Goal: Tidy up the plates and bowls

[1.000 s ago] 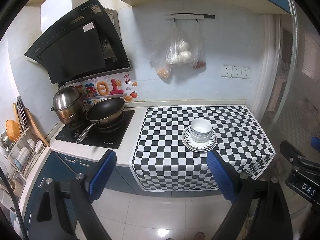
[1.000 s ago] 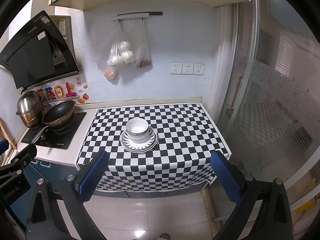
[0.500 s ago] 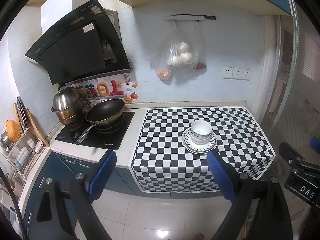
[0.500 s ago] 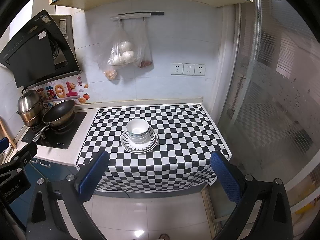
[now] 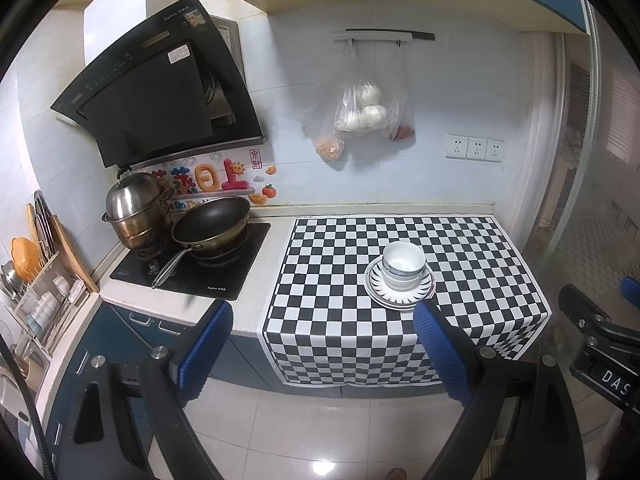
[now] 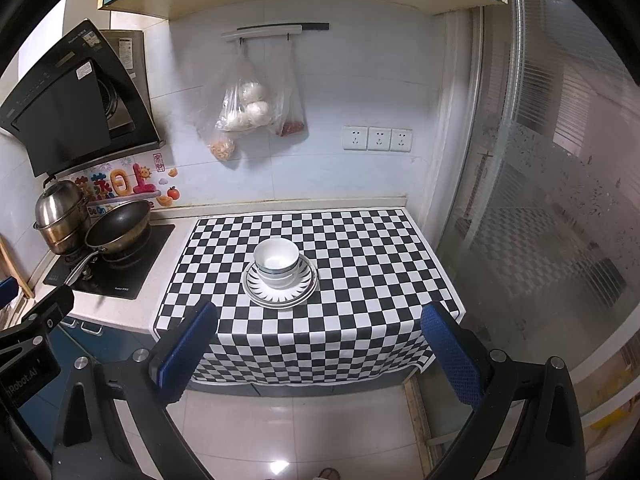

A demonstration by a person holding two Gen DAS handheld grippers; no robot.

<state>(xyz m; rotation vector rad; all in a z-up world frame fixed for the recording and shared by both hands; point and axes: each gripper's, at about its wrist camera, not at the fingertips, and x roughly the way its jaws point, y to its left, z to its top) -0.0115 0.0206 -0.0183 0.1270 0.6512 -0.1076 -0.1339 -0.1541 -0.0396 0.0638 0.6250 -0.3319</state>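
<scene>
On the black-and-white checkered cloth [image 6: 344,272] that covers the bench, nested white bowls with dark rim bands [image 6: 277,262] sit stacked in the middle of a pile of white plates with a dark rayed pattern [image 6: 280,286]. My left claw [image 5: 322,350] and my right claw [image 6: 316,346] both hang released and empty, jaws spread wide, well back from the bench over the tiled floor. I judge the stacking done or nearly so. The risk from here is the loose cloth: its front edge drapes over the bench lip, and if either claw snags it the whole stack could slide. Nudging the top bowl off-centre could tip it against the plate rim.
</scene>
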